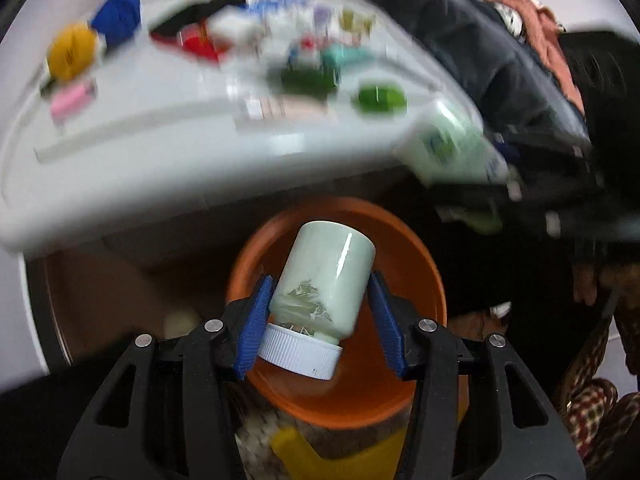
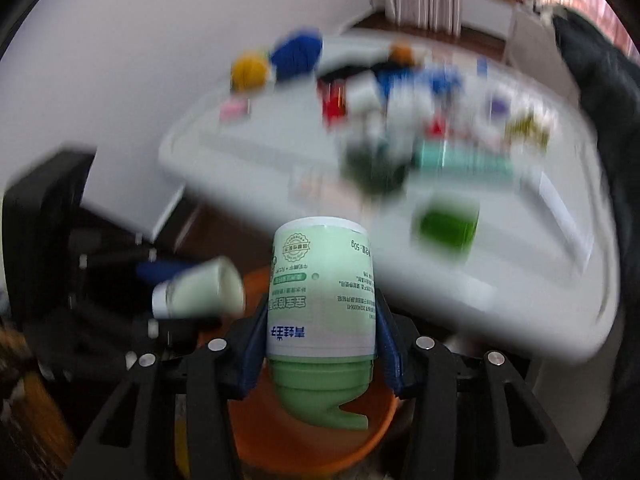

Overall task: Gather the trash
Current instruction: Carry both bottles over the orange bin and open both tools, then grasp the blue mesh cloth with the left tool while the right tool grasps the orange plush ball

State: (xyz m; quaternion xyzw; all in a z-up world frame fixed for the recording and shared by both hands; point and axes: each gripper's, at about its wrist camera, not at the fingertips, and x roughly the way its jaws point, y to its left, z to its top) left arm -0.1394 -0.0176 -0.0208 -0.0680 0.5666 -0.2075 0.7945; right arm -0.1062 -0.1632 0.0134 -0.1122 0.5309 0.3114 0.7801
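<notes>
My left gripper (image 1: pixel 320 320) holds a pale green jar with a white ribbed lid (image 1: pixel 324 280) above an orange bowl (image 1: pixel 400 380); its left pad touches the jar, the right pad stands slightly off it. My right gripper (image 2: pixel 320 340) is shut on a green labelled bottle (image 2: pixel 320 300), cap toward the camera, above the same orange bowl (image 2: pixel 272 432). The right view shows the left gripper's jar (image 2: pixel 200 294) at the left; the left view shows the right gripper's bottle (image 1: pixel 452 148) at upper right.
A white table (image 1: pixel 200 140) behind holds blurred items: a yellow ball (image 1: pixel 72 52), a blue ball (image 1: pixel 118 16), a green cup (image 1: pixel 378 98), red and teal packages. Dark clothing (image 1: pixel 480 40) lies at the right. A yellow object (image 1: pixel 312 448) sits below the bowl.
</notes>
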